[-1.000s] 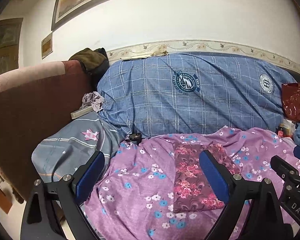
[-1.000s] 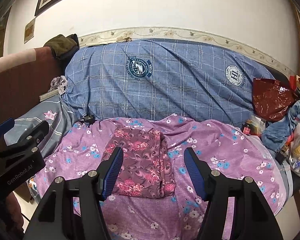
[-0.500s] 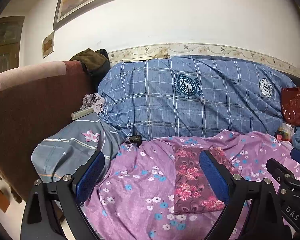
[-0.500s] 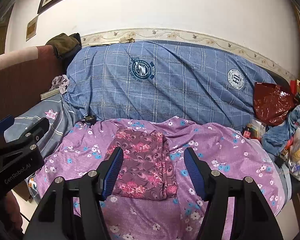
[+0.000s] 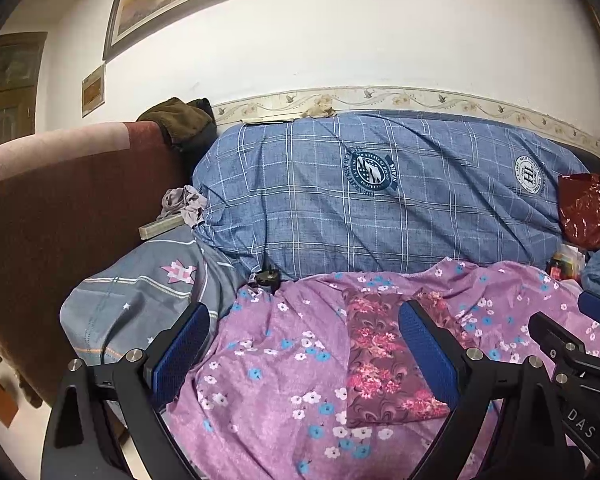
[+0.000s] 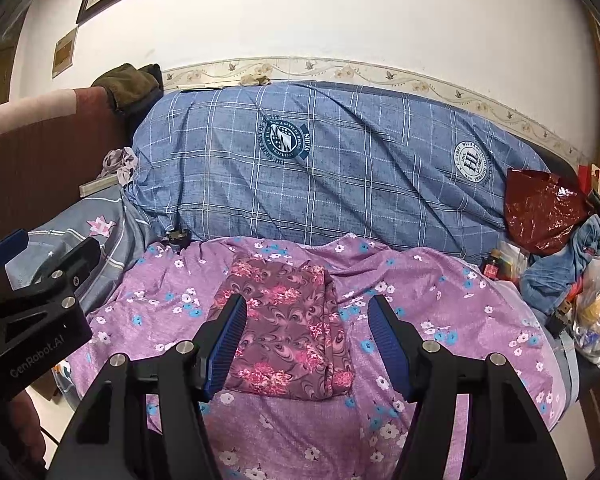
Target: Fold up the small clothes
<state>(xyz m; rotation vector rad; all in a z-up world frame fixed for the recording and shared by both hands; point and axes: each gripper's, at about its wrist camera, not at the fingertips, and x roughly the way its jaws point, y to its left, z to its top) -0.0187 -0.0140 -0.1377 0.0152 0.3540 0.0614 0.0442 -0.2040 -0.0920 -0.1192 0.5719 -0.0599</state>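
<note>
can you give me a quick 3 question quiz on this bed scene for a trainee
1. True or false: the right gripper is clamped on the maroon floral garment.
2. What does the garment lie on? A) the blue plaid duvet B) the purple flowered sheet C) the red plastic bag
3. Fill in: the left gripper has its jaws ____ with nothing between them.

Key: 1 false, it hangs open above the folded garment. 2 B. 3 open.
</note>
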